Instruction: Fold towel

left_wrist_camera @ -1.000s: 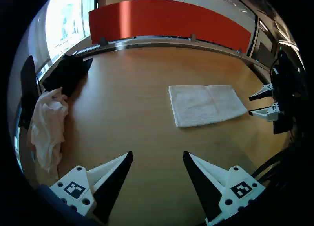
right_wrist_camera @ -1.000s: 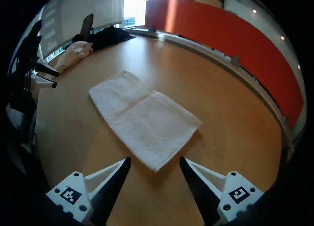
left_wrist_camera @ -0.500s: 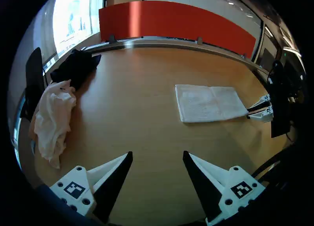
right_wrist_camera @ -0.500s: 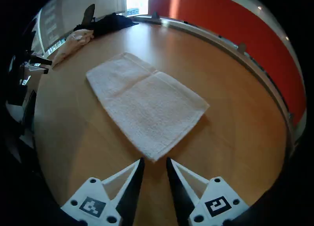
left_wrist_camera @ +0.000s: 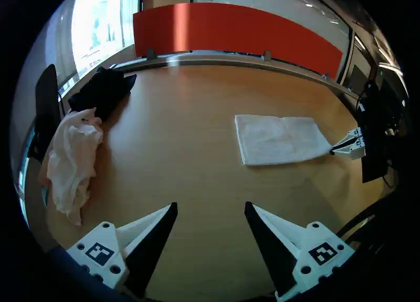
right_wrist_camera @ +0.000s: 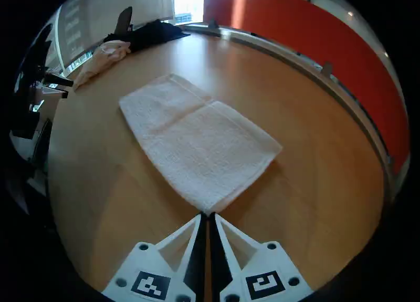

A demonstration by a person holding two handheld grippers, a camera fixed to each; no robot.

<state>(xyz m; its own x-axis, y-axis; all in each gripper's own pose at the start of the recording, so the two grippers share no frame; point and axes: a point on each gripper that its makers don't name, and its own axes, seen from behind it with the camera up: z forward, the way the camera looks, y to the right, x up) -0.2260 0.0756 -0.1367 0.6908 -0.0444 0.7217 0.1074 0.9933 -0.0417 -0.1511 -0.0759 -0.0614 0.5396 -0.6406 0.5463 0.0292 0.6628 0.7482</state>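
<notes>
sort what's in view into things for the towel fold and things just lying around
For the job: white towel, right gripper shut at its near corner, left gripper open.
Lying about: black garment, cream cloth.

I find the towel (right_wrist_camera: 197,144) rough looped cloth, the table (right_wrist_camera: 315,197) smooth semi-gloss wood, my left gripper (left_wrist_camera: 210,204) matt plastic.

Wooden table (left_wrist_camera: 178,144), curved edge. Red partition panel (left_wrist_camera: 236,31) along table's far edge. Black garment (left_wrist_camera: 102,89) heaped at table's far left corner. Crumpled cream cloth (left_wrist_camera: 71,155) touching it, on table's left edge. Dark chair back (left_wrist_camera: 44,102) beyond table's left edge.
</notes>
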